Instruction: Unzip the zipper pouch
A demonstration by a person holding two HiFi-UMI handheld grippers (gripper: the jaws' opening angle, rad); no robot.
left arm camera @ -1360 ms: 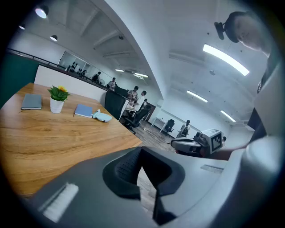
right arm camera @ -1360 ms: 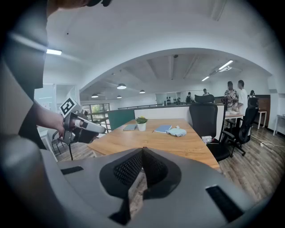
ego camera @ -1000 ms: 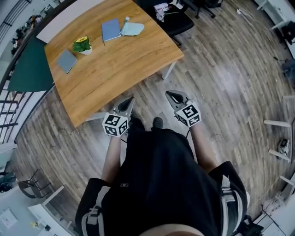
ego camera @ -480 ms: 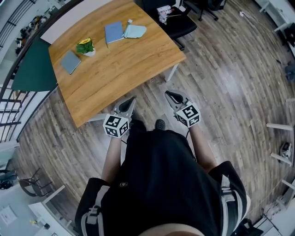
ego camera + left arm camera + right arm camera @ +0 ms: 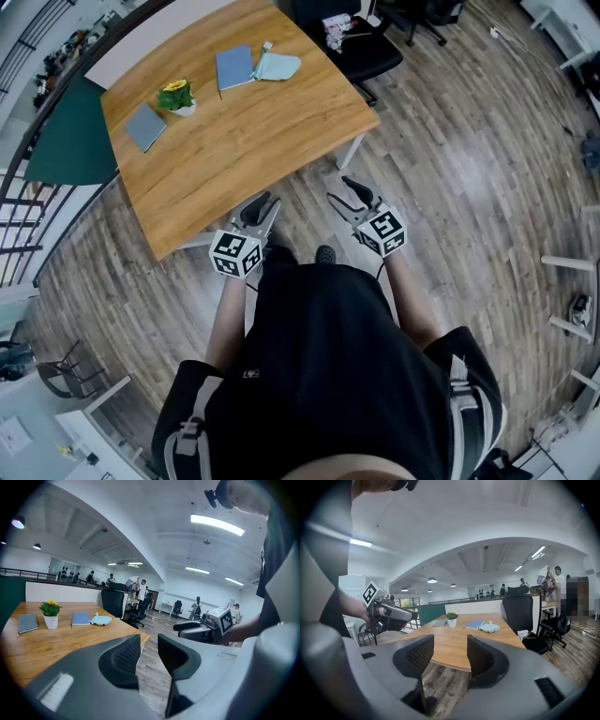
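Zipper pouch [image 5: 278, 66] sat on the wooden tabletop [image 5: 253, 131], well right of the potted plant [image 5: 175, 95] in the head view, with the blue notebook [image 5: 234, 67] lying between plant and pouch. Pouch looked pale blue-green, soft, flat and a bit rumpled, roughly rectangular, with its edge just beside or touching the notebook; couldn't tell which. A small white tab stuck out at the pouch corner farthest from the person. It was too small in every view to tell whether the zip was shut.

A grey notebook [image 5: 144, 126] lay on the other side of the plant from the pouch.

Left claw [image 5: 262, 202] had a narrow gap and was opening, with nothing between the jaws. Right claw [image 5: 349, 192] had a wider gap, was also opening, and was empty too. Both claws hung over the wood floor [image 5: 450, 169] off the tabletop's near edge, well apart from the plant and touching nothing.
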